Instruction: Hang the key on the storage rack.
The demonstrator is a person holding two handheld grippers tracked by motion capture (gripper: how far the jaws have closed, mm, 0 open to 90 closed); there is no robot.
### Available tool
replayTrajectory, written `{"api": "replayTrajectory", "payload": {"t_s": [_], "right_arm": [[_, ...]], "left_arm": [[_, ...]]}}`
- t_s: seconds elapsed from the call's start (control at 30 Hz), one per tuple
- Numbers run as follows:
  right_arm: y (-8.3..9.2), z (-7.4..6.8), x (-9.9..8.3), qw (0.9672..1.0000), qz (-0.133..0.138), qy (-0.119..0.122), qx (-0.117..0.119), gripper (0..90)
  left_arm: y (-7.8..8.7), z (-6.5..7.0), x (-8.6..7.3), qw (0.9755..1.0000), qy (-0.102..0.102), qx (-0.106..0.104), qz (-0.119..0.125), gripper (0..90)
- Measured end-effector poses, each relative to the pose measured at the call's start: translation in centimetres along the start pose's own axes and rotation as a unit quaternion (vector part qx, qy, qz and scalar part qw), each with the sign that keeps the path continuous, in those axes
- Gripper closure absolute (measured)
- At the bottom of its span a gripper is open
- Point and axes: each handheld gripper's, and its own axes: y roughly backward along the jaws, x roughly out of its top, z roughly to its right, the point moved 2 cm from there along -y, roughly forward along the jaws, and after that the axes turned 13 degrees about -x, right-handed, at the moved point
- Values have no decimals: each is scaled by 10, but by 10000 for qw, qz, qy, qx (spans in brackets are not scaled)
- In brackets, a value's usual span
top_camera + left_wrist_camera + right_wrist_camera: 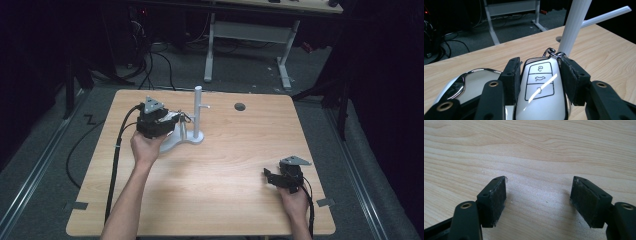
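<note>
1. The left hand-held gripper (540, 80) grasps a white car key fob (540, 87) with its two black jaws; one pad presses on each long side of the fob.
2. The fob shows three button outlines on its face, and a small metal ring (551, 52) hangs at its far end.
3. Just beyond the ring stands a white upright post (574, 25), and a thin white peg (606, 16) sticks out from the post to the side.
4. In the high view the left hand-held gripper (175, 119) is at the far left part of the wooden bench (225, 165), just beside the post (198, 112), which stands on a pale flat base (172, 142).
5. A shiny chrome part (471, 80) lies left of the fob in the left gripper view; I cannot tell what it is.
6. The right hand-held gripper (537, 202) is released: its jaws stand wide apart, with only bare wood between them.
7. In the high view the right hand-held gripper (272, 177) is near the right front corner of the bench, well apart from the post and the fob.
8. A small dark round hole (240, 106) is in the bench, to the right of the post.
</note>
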Motion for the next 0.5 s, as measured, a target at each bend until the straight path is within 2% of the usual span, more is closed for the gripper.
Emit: {"api": "replayTrajectory", "payload": {"t_s": [0.17,0.37,0.5], "right_arm": [[0,0,0,10000,5,7,0,289],[0,0,0,10000,6,8,-1,289],[0,0,0,10000,5,8,-3,289]], "left_arm": [[-2,-2,-3,10000,12,49,-29,519],[-8,-2,-12,9997,11,116,-194,519],[-10,-1,-14,9998,22,102,-185,519]]}}
